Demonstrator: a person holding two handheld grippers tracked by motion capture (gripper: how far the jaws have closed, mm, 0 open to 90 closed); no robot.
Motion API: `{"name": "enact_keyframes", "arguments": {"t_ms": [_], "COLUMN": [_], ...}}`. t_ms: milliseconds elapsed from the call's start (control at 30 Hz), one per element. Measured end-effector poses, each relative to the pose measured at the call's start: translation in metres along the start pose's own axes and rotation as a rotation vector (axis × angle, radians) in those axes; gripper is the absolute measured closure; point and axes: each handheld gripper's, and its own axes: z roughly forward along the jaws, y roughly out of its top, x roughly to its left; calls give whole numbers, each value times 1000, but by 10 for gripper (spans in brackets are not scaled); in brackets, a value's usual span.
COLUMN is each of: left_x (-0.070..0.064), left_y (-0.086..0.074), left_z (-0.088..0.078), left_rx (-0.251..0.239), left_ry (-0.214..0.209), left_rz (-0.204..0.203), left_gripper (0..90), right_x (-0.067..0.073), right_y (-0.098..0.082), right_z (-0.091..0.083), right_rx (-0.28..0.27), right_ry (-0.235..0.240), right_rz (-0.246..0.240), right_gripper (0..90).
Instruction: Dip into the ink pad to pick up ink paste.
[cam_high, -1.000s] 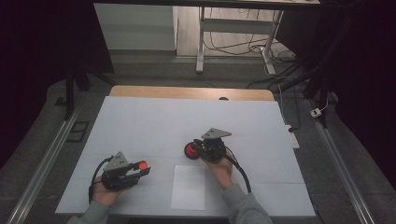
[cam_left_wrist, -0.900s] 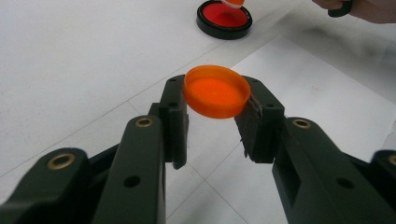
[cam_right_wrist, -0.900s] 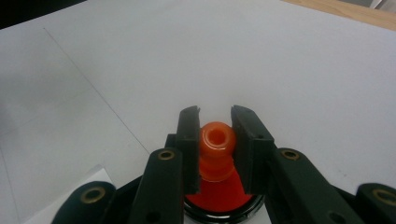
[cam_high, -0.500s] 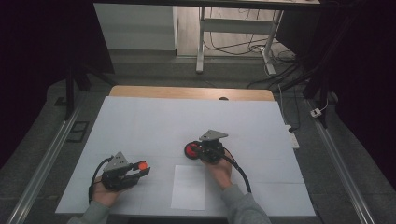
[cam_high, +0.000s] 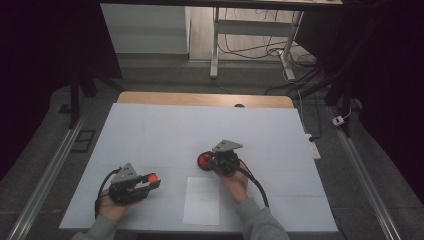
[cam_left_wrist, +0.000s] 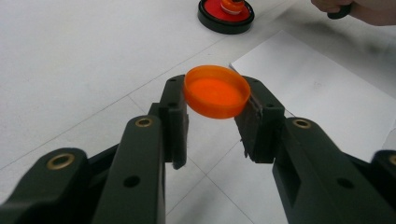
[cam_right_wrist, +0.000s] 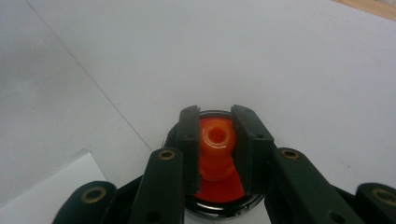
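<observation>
While resting low over the counter (cam_high: 165, 135): left gripper (cam_left_wrist: 215, 109) clamped on orange cap (cam_left_wrist: 216, 91); right gripper (cam_right_wrist: 215, 140) closed around orange nozzle (cam_right_wrist: 217, 140) of red-and-black disc (cam_high: 205, 161).

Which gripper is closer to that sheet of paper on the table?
Right. The right gripper, shut on an orange spout, sits just past the paper's far edge; the left gripper, holding an orange cap, sits farther off at the paper's left.

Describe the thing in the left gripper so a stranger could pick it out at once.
On the white table sheet, look near the front left corner, where the left gripper is held. Between its black jaws sits a small round orange plastic cap, shallow and open-faced. Unlike the orange nozzle on the red-and-black disc farther off, it is a plain flat cap.
</observation>
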Motion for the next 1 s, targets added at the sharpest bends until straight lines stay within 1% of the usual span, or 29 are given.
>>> {"name": "enact_keyframes", "arguments": {"t_ms": [133, 233, 467, 600, 767, 833, 1000], "left_x": [-1, -1, -1, -1, -1, -1, -1], "left_y": [0, 0, 0, 0, 0, 0, 0], "left_z": [-1, -1, -1, -3, -3, -3, -3], "left_rx": [-10, -11, -9, -17, -16, -16, -15], "left_ry": [5, 6, 7, 6, 6, 5, 4], "left_rz": [4, 5, 5, 2, -1, -1, -1], "left_gripper": [647, 647, 647, 646, 647, 646, 647], "right_x": [2, 4, 6, 7, 8, 8, 7], "right_y": [-1, -2, -3, -5, -7, -8, -7], "right_z": [0, 0, 0, 0, 0, 0, 0], "right_rx": [-7, -12, -18, -36, -45, -51, -48], "right_ry": [-13, -24, -36, -37, -46, -47, -42], "right_rz": [-7, -19, -28, -22, -31, -27, -21], "right_gripper": [729, 729, 730, 730, 730, 730, 730]}}
